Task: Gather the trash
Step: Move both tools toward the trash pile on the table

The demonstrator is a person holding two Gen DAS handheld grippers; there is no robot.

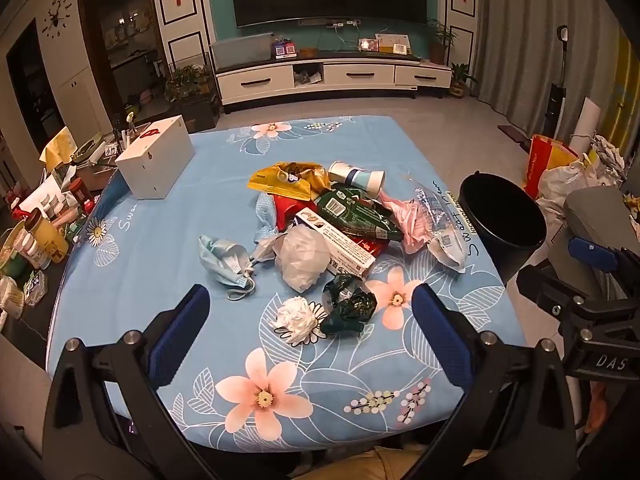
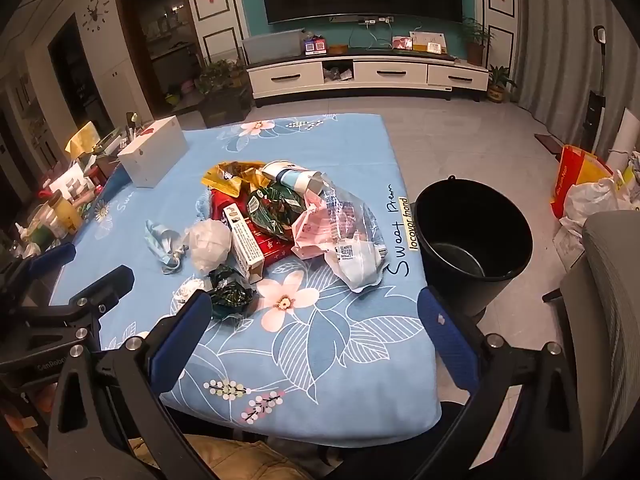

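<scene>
— How did the jaws stand?
— Both the left gripper and right gripper were spread wide, holding nothing, poised above the blue flowered cloth of the worktop.
— And the trash?
— Ahead of both: a crumpled white paper ball and dark green foil wrapper nearest, then the heaped wrappers. The round black plastic bucket stood right of the worktop.

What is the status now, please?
Left gripper and right gripper open, empty. Trash pile untouched on table. Black bucket beside table, nothing blocking.
</scene>
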